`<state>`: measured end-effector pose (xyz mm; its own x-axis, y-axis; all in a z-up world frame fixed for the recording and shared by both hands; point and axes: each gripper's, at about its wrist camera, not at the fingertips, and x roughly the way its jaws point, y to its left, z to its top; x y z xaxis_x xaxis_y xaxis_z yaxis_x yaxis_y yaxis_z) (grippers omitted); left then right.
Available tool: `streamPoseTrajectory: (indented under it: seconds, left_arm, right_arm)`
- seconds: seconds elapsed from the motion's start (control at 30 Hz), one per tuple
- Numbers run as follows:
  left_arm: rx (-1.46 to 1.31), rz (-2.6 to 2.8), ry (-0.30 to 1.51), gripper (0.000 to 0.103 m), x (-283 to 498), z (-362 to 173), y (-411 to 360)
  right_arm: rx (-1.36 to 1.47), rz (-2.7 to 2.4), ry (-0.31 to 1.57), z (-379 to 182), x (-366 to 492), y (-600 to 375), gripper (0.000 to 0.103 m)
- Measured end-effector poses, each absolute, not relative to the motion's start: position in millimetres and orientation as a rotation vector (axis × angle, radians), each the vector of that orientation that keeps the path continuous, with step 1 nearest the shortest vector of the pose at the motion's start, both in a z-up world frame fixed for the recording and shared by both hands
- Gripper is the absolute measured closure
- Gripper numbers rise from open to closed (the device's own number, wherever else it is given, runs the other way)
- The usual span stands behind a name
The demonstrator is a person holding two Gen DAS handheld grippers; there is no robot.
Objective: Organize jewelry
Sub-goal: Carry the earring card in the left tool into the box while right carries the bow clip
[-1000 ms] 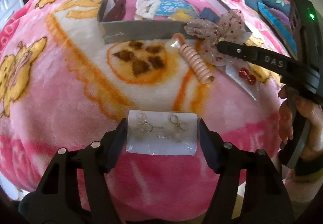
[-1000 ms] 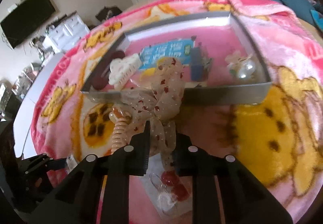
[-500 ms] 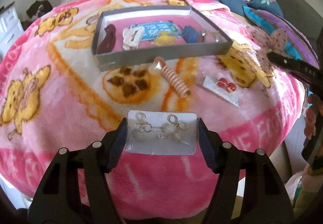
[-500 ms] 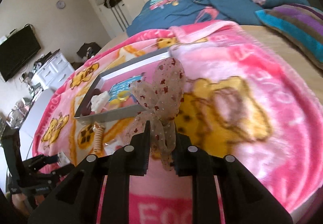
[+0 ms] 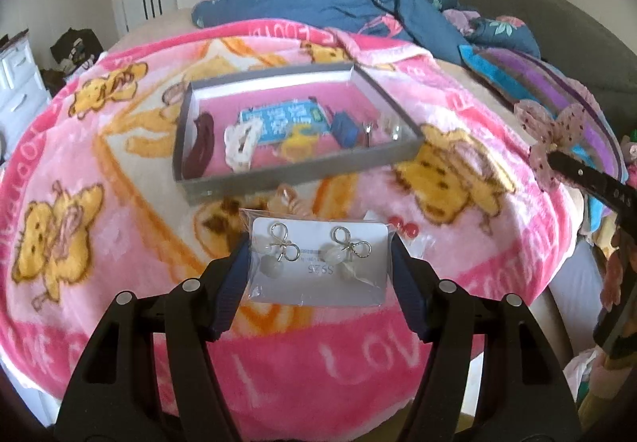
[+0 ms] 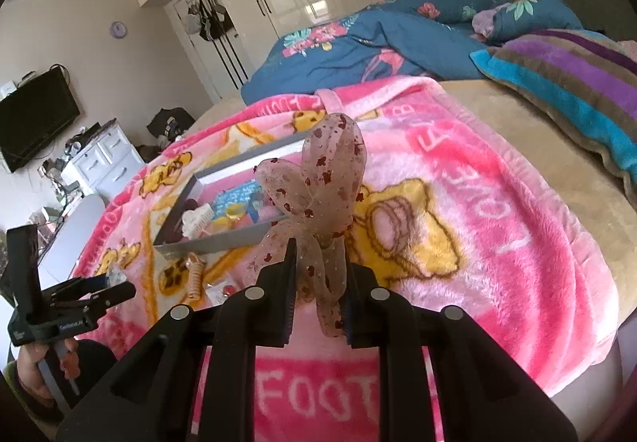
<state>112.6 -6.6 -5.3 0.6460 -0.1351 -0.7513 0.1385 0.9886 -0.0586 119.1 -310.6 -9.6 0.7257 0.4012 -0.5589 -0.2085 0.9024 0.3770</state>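
Left gripper (image 5: pixel 318 266): jaws pinching earring card (image 5: pixel 318 263) by its two side edges, card in clear sleeve, two bow earrings on it, held above pink blanket (image 5: pixel 119 171). Right gripper (image 6: pixel 317 282): jaws pressed together on tail of sheer dotted bow (image 6: pixel 318 195), bow standing up over the bed. In left view the bow sits at 3 o'clock, well apart from the card.

Grey tray (image 5: pixel 302 171) at 12 o'clock from the card, on blanket; inside: dark scrunchie (image 5: pixel 203 143) by left wall, white claw clip (image 5: pixel 241 139), blue card (image 5: pixel 284 117), small blue box (image 5: pixel 344 129), a clear piece near the right wall. Tray's near wall close to spiral hair tie (image 6: pixel 194 274) and red earrings packet (image 5: pixel 404 229), both on blanket just beyond the card.

Open blanket at 9 o'clock and 2 o'clock of tray. Blanket edge drops off at 6 o'clock. Blue duvet (image 6: pixel 358 44) and striped pillow (image 6: pixel 577 83) beyond.
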Motion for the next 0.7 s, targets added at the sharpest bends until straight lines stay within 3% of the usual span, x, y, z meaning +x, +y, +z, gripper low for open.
streamPoseTrajectory:
  seconds: [0.7]
  left_arm:
    - [0.011, -0.139, 0.728, 0.045, 167.2, 52.4, -14.0]
  right_arm:
    - [0.251, 0.450, 0.623, 37.9, 146.7, -263.9, 0.085]
